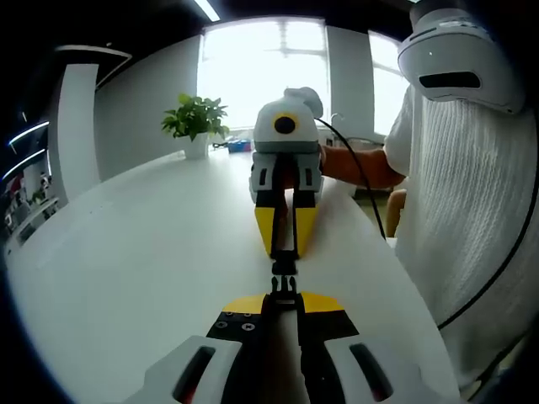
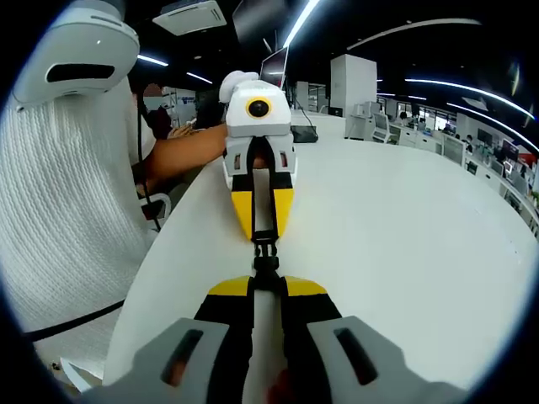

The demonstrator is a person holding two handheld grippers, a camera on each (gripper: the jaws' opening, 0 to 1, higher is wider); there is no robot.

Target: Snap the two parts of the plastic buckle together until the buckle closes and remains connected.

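A small black plastic buckle [image 1: 284, 279] [image 2: 265, 252] hangs just above the white table [image 1: 126, 252] [image 2: 404, 236], between two grippers that face each other. My left gripper [image 1: 284, 300] rises from the bottom of the left gripper view, its yellow-tipped jaws shut on the near buckle half. In the right gripper view it comes in from the far side [image 2: 264, 234]. My right gripper [image 2: 267, 284] is shut on the other half and faces the left one [image 1: 285, 249]. The two halves meet end to end in one line. Whether they are latched I cannot tell.
A person in a white knit top [image 1: 472, 210] [image 2: 67, 194] stands at the table's edge, arms reaching to both grippers. A black cable [image 1: 362, 181] trails from the right gripper. A potted plant [image 1: 195, 122] stands at the far end. Office desks [image 2: 421, 135] lie beyond the table.
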